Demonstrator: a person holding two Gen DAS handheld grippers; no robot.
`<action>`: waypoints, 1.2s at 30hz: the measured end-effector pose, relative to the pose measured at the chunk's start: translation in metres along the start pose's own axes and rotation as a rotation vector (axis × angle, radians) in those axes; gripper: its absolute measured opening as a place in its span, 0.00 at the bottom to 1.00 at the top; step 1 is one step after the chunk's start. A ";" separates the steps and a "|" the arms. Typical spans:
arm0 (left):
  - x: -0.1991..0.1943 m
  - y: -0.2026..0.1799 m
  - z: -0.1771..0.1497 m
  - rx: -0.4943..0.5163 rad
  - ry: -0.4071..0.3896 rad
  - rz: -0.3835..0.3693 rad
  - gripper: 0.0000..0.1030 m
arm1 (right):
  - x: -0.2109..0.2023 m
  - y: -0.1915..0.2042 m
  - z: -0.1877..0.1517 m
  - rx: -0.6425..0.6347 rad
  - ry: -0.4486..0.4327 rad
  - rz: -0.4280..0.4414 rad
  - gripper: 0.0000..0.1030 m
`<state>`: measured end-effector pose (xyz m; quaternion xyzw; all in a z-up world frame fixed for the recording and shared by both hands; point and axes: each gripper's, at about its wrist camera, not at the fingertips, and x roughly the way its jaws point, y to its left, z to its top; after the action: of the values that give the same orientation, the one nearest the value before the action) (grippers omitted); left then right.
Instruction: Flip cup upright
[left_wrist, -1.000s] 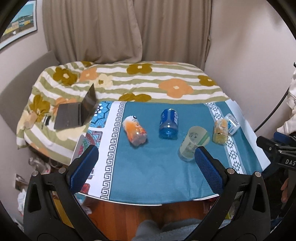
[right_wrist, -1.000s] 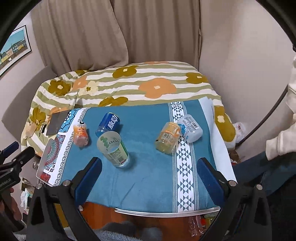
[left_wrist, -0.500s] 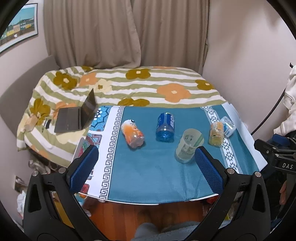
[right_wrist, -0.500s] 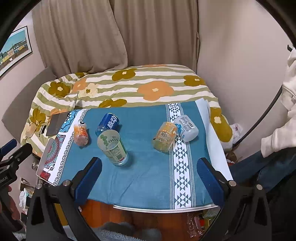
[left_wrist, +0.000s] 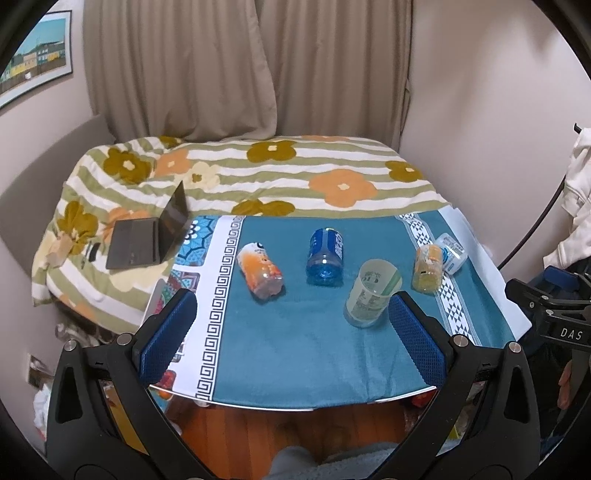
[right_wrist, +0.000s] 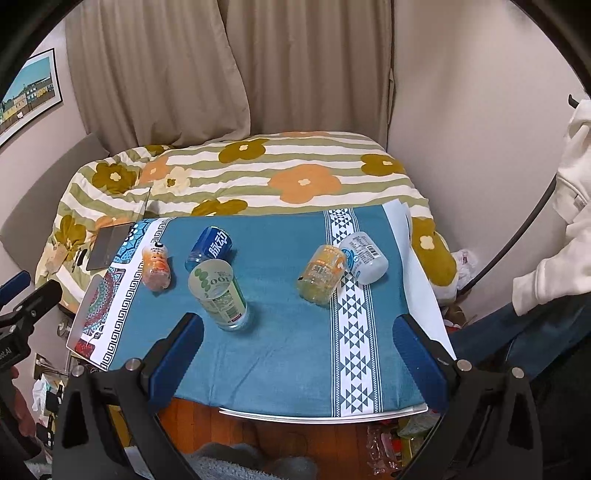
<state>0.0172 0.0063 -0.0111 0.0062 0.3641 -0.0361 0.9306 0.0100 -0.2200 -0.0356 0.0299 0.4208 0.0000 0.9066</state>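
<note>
Left wrist view: the left gripper (left_wrist: 291, 325) hangs above the near table edge, jaws spread wide and empty. Five printed cups lie on the teal tablecloth (left_wrist: 295, 350). The pale green cup (left_wrist: 371, 297) is nearest, toward the right, tilted on its side or inverted; which cannot be told. Beyond it lie the blue cup (left_wrist: 325, 254), the orange cup (left_wrist: 260, 269), the yellow cup (left_wrist: 426, 269) and the white cup (left_wrist: 450, 253). Right wrist view: the right gripper (right_wrist: 295, 354), jaws likewise spread and empty, faces the pale green cup (right_wrist: 219, 291). The cup looks thin-walled, light and smooth, probably easily crushed; a gentle grasp across mid-body seems best.
</note>
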 end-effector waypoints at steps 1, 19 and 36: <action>0.000 0.001 0.000 -0.001 -0.001 0.000 1.00 | 0.000 0.000 0.000 0.000 -0.001 -0.001 0.99; 0.003 0.000 0.003 -0.001 0.000 -0.001 1.00 | 0.001 -0.002 0.004 0.001 -0.003 -0.009 0.99; 0.018 0.002 0.008 -0.004 -0.001 0.015 1.00 | 0.006 -0.001 0.007 0.005 -0.001 -0.017 0.99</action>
<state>0.0359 0.0067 -0.0173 0.0067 0.3634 -0.0285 0.9312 0.0195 -0.2213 -0.0359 0.0288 0.4208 -0.0088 0.9067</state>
